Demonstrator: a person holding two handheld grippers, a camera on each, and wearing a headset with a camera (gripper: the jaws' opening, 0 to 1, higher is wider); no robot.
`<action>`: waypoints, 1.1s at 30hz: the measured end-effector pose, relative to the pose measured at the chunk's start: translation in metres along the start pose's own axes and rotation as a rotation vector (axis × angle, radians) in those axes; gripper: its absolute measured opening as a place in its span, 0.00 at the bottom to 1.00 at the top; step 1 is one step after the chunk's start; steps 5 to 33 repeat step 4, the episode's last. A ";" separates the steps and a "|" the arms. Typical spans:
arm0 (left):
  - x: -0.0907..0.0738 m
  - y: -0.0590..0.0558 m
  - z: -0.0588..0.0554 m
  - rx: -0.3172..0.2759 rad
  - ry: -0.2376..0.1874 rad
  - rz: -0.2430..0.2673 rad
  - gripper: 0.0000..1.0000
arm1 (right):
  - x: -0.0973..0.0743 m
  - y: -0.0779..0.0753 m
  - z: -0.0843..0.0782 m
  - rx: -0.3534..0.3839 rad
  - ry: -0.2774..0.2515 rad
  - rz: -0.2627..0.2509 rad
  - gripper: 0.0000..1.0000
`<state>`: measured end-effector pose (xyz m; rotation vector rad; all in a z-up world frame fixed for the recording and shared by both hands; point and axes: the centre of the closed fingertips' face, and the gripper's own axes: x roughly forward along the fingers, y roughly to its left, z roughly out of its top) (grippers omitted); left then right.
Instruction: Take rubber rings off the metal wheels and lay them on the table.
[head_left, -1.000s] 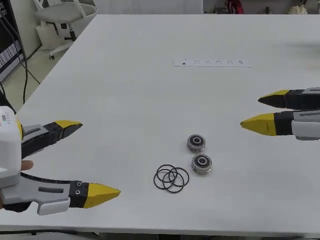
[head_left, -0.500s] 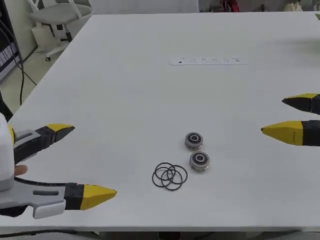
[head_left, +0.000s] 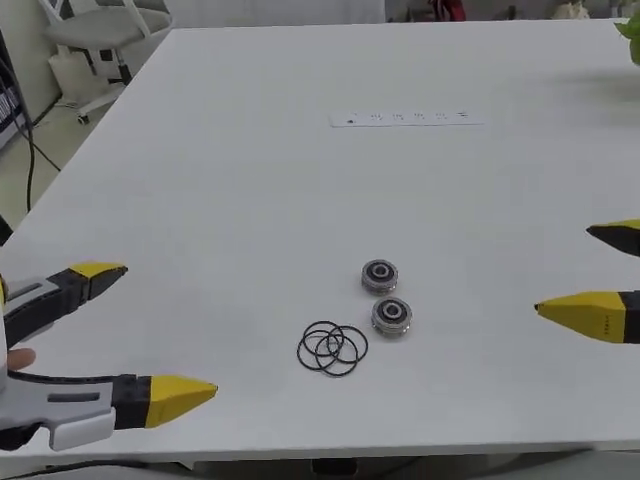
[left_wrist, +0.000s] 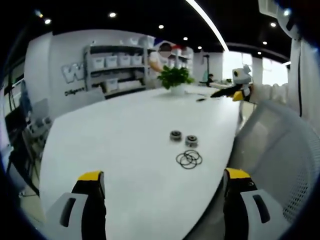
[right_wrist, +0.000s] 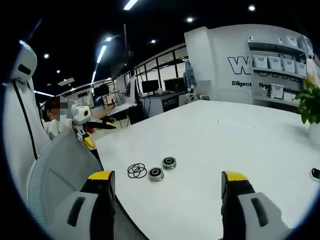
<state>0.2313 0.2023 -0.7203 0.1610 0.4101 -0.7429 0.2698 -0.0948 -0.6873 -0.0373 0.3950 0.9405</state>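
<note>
The left gripper (head_left: 170, 328) hovers with its jaws wide apart, holding nothing. The right gripper (head_left: 563, 270) is spread just as wide and is also empty. Between them on the white worktop (head_left: 300, 180) lie a wheel (head_left: 379, 275) and, just beside it, a second wheel (head_left: 391, 315). A cluster of overlapping black rings (head_left: 332, 348) lies next to the second wheel, on the left gripper's side, well apart from both grippers.

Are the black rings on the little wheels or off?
Off. The rubber rings lie flat and overlapping on the table, beside the two metal wheels.
</note>
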 end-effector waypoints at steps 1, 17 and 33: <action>0.000 0.000 -0.002 -0.005 0.002 0.002 1.00 | 0.000 -0.002 -0.005 0.005 0.011 -0.003 0.86; 0.001 -0.001 -0.006 -0.019 0.005 0.003 1.00 | 0.000 -0.004 -0.017 0.019 0.032 -0.014 0.87; 0.001 -0.001 -0.006 -0.019 0.005 0.003 1.00 | 0.000 -0.004 -0.017 0.019 0.032 -0.014 0.87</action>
